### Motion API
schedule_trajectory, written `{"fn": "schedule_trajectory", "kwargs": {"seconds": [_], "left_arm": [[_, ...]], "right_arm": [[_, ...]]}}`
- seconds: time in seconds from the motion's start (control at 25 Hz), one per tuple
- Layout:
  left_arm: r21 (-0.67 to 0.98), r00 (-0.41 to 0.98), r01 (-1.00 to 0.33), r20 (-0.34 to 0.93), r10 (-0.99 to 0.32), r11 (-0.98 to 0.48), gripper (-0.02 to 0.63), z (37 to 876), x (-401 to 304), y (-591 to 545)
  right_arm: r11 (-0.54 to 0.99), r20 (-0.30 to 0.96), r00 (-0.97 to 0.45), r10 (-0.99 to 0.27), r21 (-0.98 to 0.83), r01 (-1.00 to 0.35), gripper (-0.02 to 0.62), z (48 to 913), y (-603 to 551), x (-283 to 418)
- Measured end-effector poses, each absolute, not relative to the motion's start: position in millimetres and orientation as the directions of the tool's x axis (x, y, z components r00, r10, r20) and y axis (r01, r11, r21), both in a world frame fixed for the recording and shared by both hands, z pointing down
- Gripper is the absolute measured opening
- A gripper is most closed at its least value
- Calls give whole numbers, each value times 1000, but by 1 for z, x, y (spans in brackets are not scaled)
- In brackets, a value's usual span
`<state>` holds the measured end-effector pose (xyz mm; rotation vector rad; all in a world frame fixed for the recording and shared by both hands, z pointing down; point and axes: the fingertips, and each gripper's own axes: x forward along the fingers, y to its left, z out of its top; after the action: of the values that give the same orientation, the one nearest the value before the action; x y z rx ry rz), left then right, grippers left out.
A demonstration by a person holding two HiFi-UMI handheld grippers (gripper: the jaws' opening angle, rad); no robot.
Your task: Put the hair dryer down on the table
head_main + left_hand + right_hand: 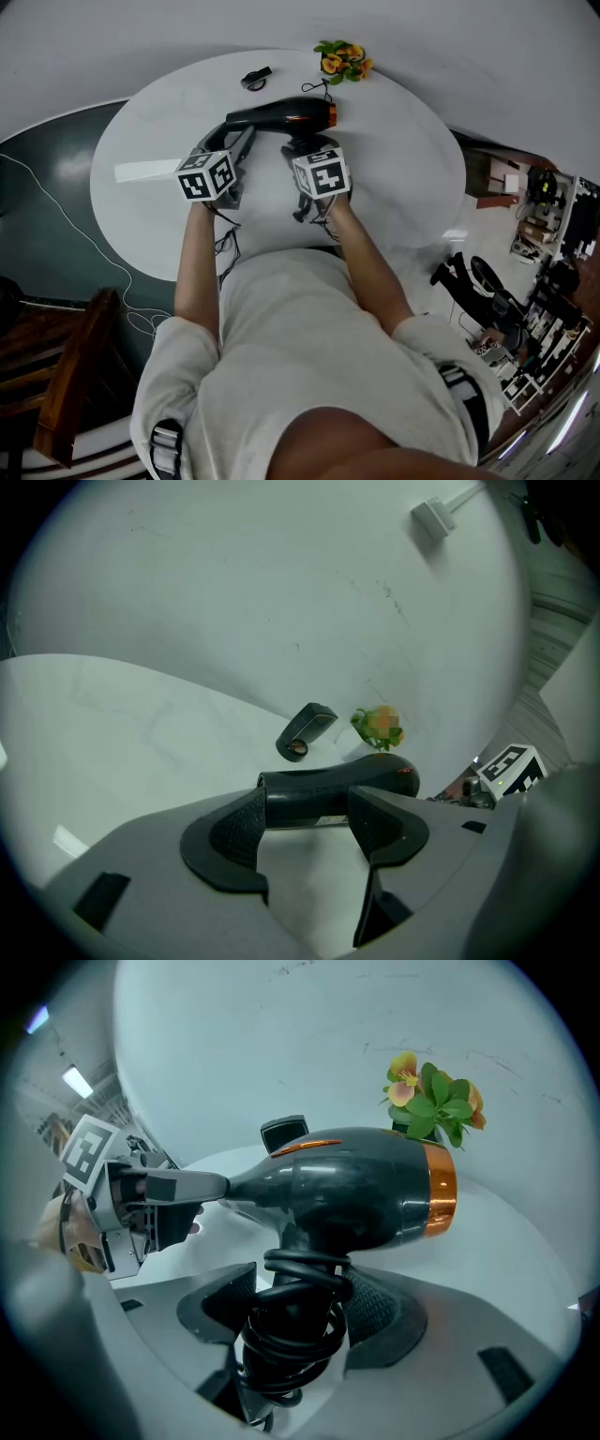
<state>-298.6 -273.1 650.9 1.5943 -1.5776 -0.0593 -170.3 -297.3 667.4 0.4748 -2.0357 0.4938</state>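
Note:
A black hair dryer [291,114] with an orange ring is held sideways over the far half of the round white table [403,159]. My right gripper [313,150] is shut on its handle, which has the black cord [298,1321] wound around it. In the right gripper view the dryer's body [356,1185] fills the middle, with my right gripper [295,1302] below it. My left gripper [238,137] is shut on the nozzle end. In the left gripper view the nozzle [309,794] lies crosswise between both pads of my left gripper [307,806]. Whether the dryer touches the table is unclear.
A small black attachment [255,78] lies at the table's far edge, with a bunch of orange and green flowers [343,61] to its right. A white strip [145,172] lies on the table's left. A wooden chair [70,375] and a white cable [56,220] are on the floor at left.

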Motion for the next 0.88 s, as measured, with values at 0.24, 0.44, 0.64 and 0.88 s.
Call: {"fn": "schedule_trajectory", "kwargs": {"seconds": [0.24, 0.44, 0.64, 0.88], "left_arm": [[583, 193, -792, 521, -831, 182, 290, 650, -298, -274], [581, 191, -794, 523, -831, 182, 287, 650, -298, -273], [581, 189, -793, 524, -831, 186, 285, 651, -298, -275], [582, 186, -791, 521, -833, 188, 285, 651, -298, -275]], "right_arm": [[840, 871, -475, -124, -163, -518, 281, 669, -298, -169], [838, 871, -477, -119, -170, -519, 281, 671, -298, -169], [835, 871, -477, -113, -177, -521, 281, 674, -299, -169], [834, 874, -474, -106, -182, -521, 281, 676, -300, -168]]}}
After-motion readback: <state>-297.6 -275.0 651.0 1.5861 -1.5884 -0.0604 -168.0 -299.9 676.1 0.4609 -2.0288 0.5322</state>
